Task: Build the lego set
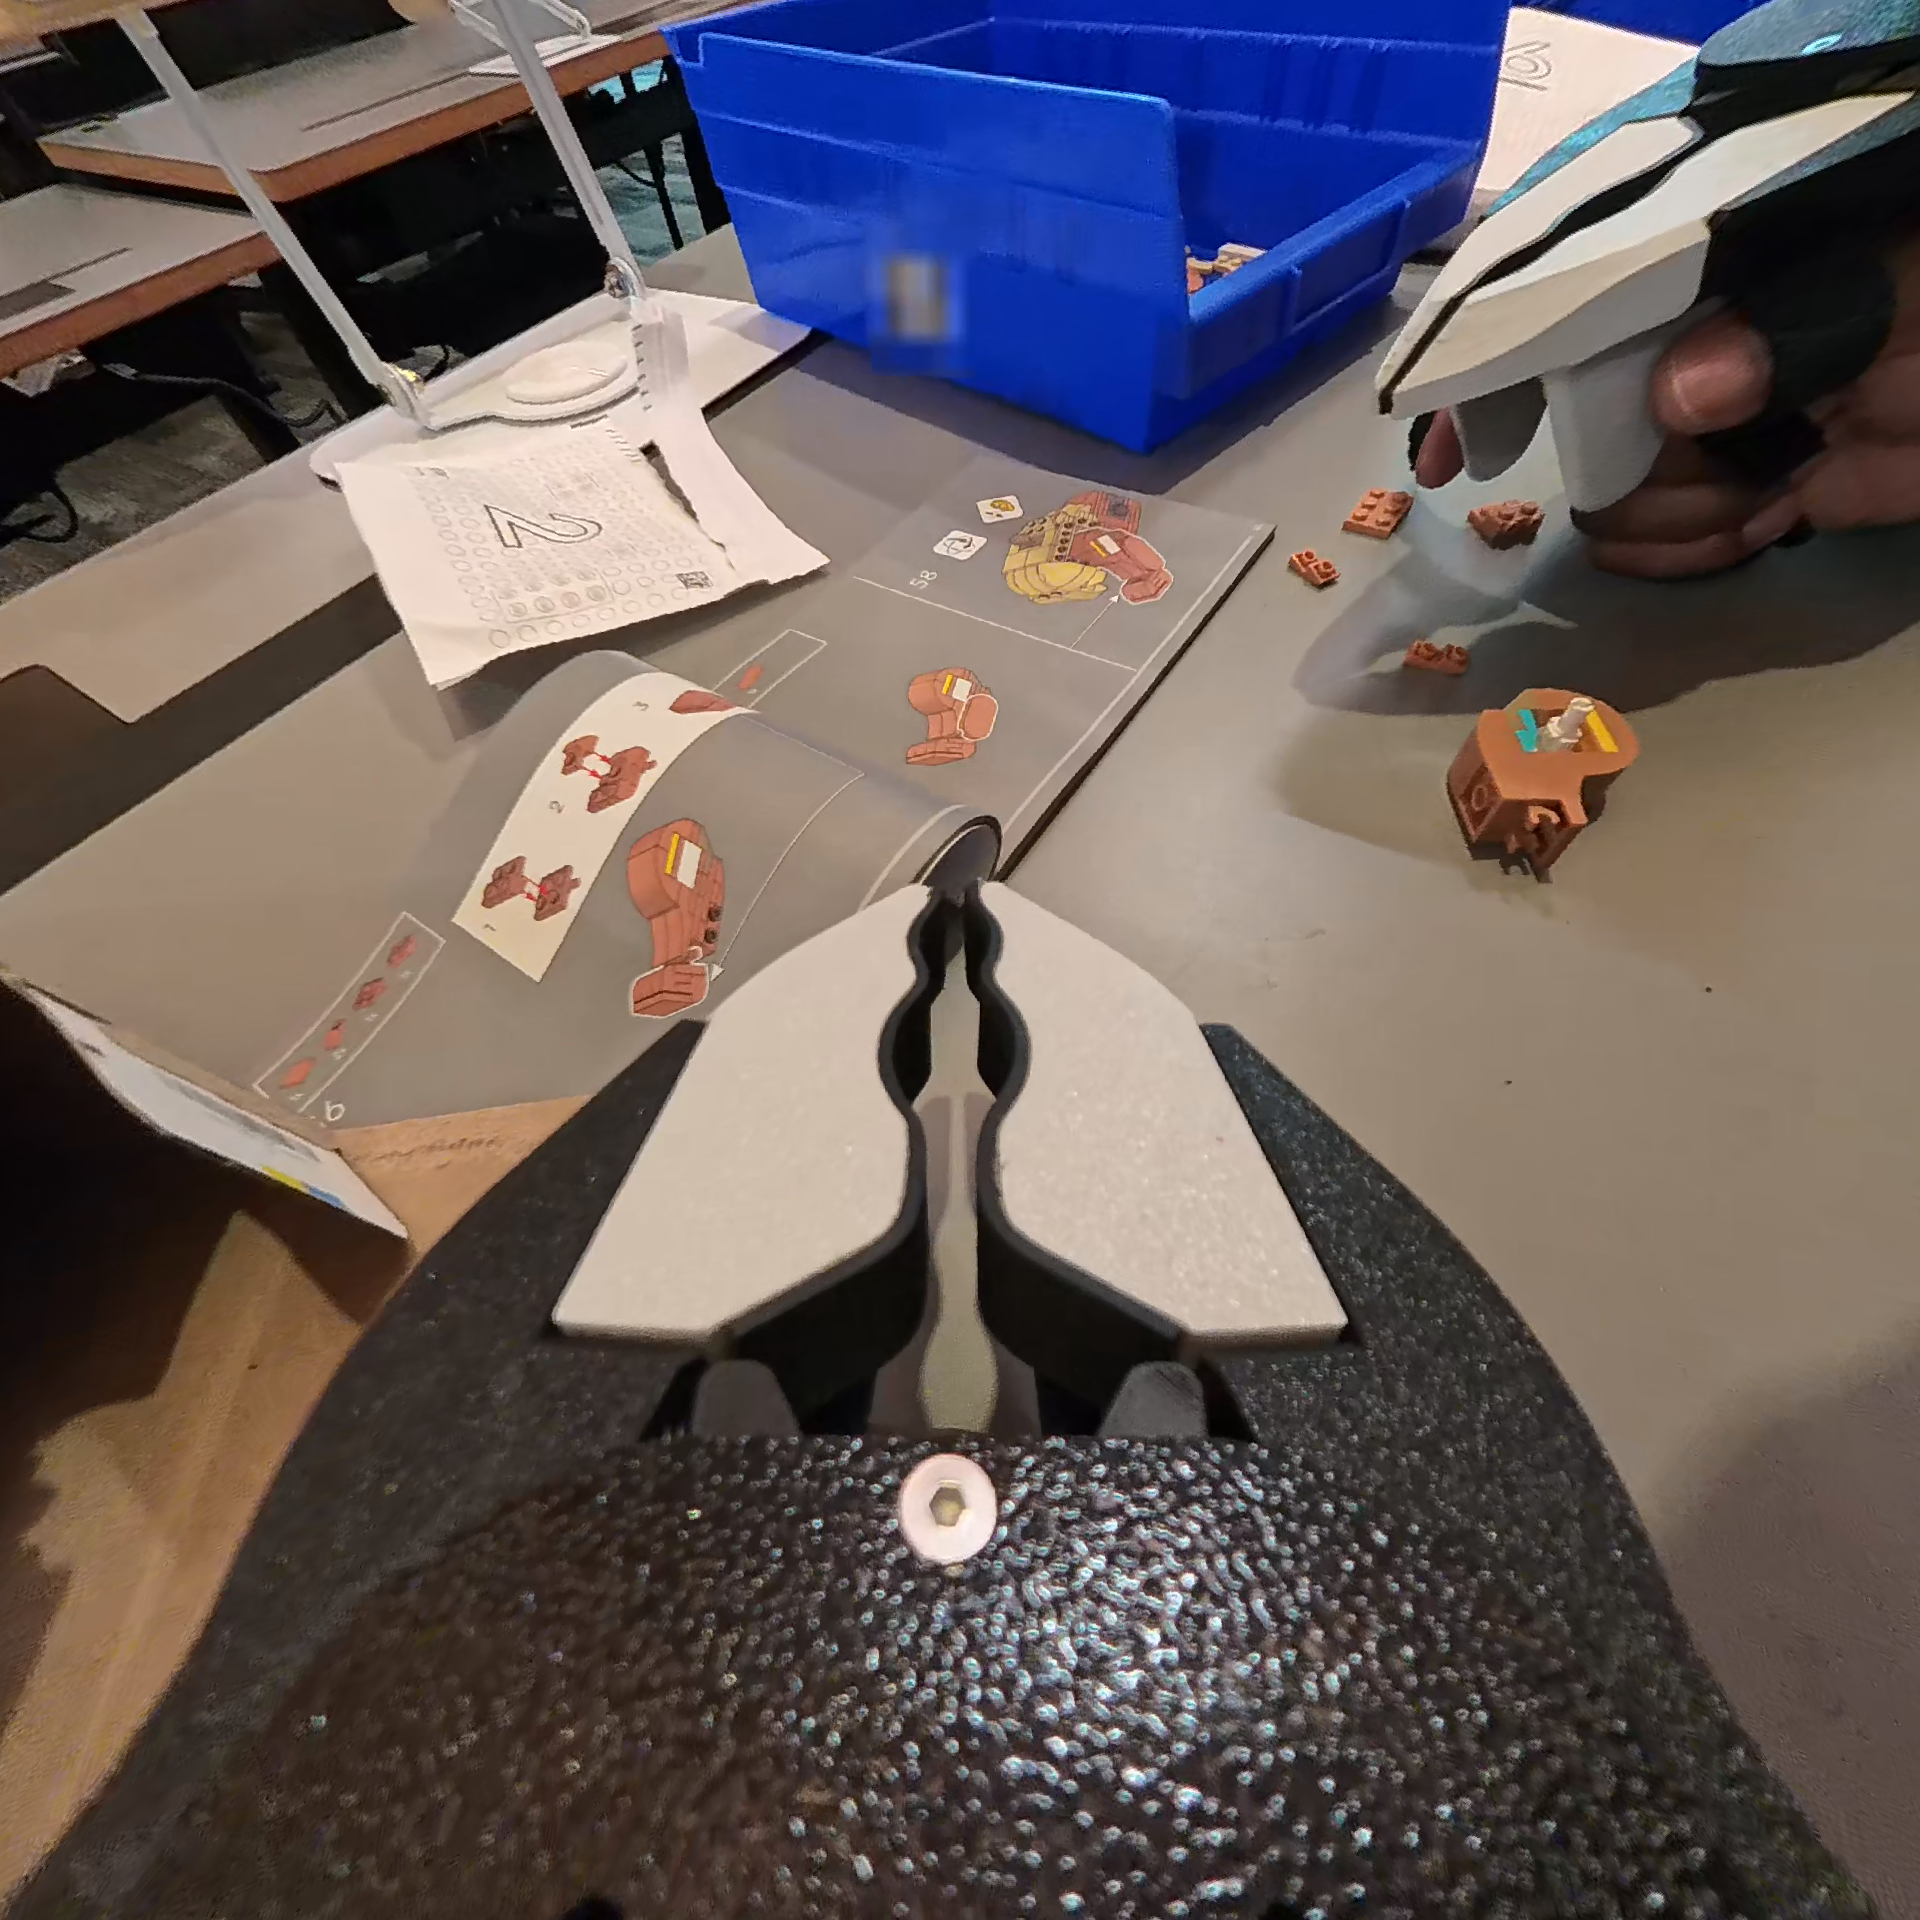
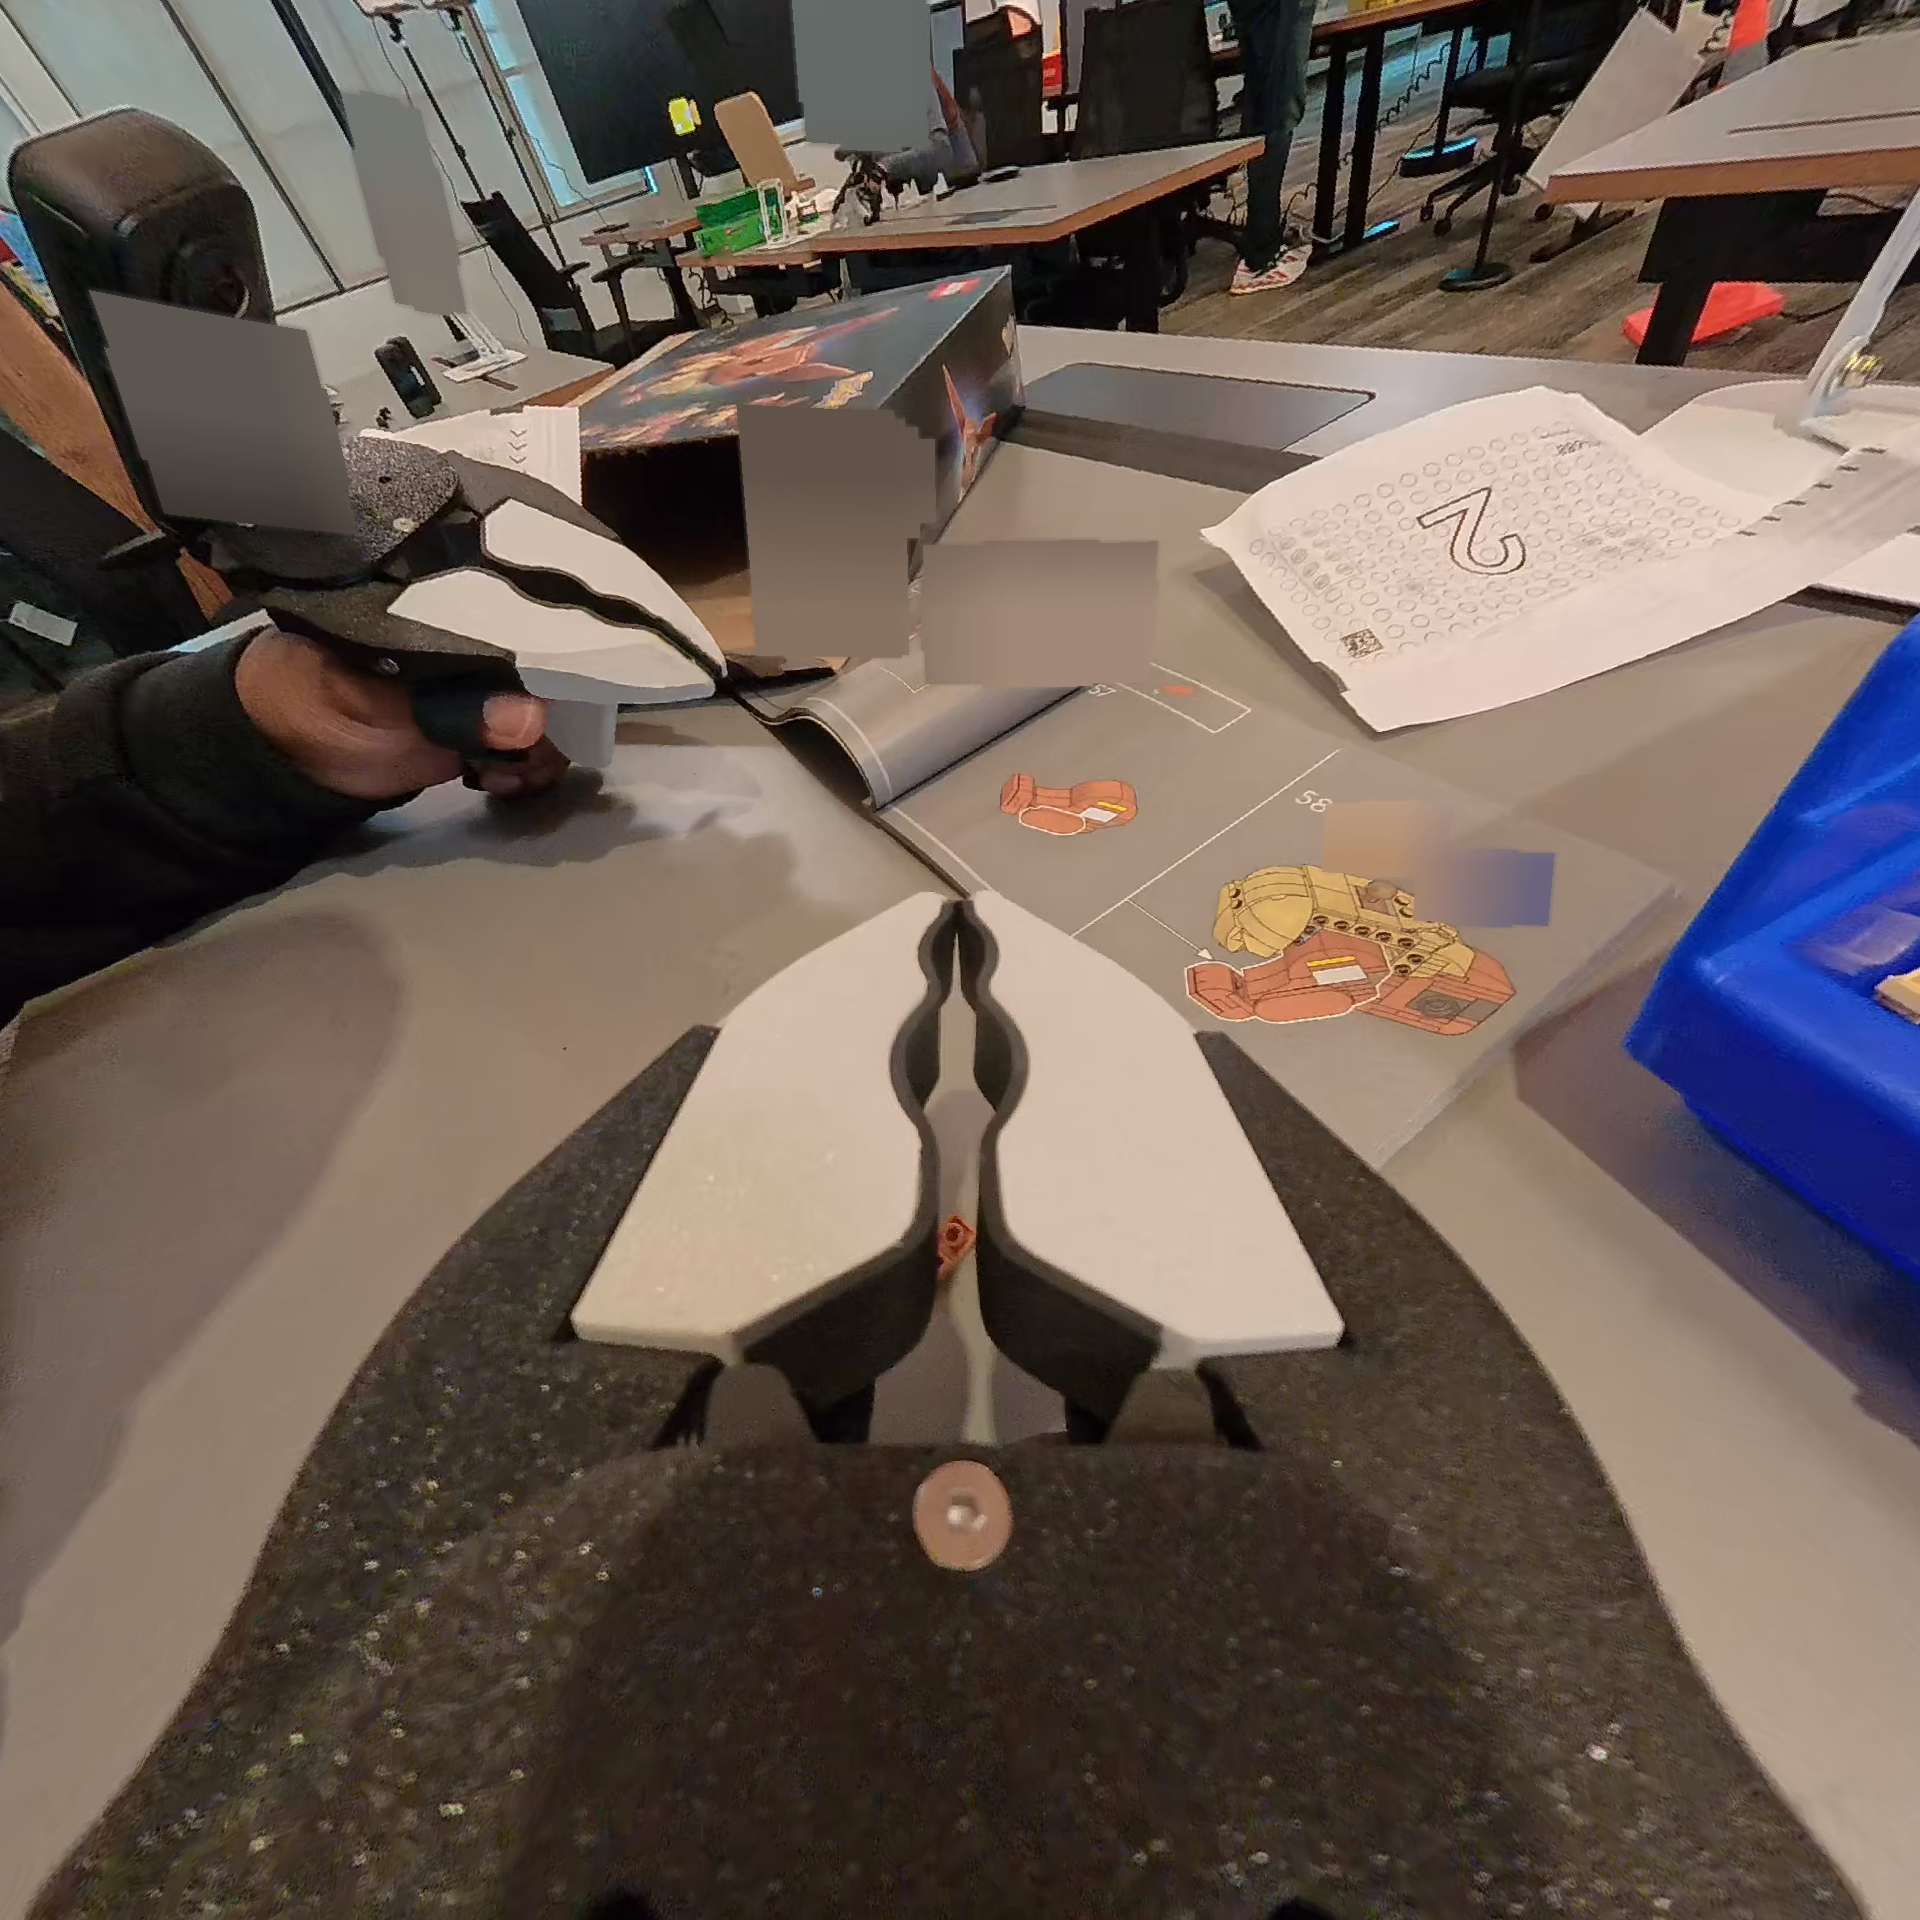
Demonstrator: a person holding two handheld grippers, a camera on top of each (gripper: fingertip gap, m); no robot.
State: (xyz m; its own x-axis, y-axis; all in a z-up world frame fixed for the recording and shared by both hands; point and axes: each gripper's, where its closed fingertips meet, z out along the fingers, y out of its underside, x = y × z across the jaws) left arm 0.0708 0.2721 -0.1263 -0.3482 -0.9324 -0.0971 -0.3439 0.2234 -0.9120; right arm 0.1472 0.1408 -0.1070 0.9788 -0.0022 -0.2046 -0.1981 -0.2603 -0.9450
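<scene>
My left gripper [image 1: 954,902] is shut on the near edge of a page [image 1: 727,810] of the open instruction booklet [image 1: 1049,644]. It holds the page lifted and curled over. The right wrist view shows the left gripper [image 2: 717,675] with the raised page [image 2: 831,727] running off its tips. My right gripper [image 2: 961,912] is shut with nothing between its tips, over the grey table by the booklet's near edge. It also shows in the left wrist view [image 1: 1390,400], hovering above loose small brown bricks [image 1: 1377,511]. A brown brick assembly [image 1: 1538,774] lies on the table to the right.
A blue bin [image 1: 1039,208] stands behind the booklet. A white numbered paper bag [image 1: 551,551] lies at the back left beside a lamp base [image 1: 561,384]. An open cardboard set box [image 2: 831,384] lies behind the left gripper. One small brown brick [image 2: 954,1242] shows under my right fingers. Tip to tip, the grippers are about 15 cm apart.
</scene>
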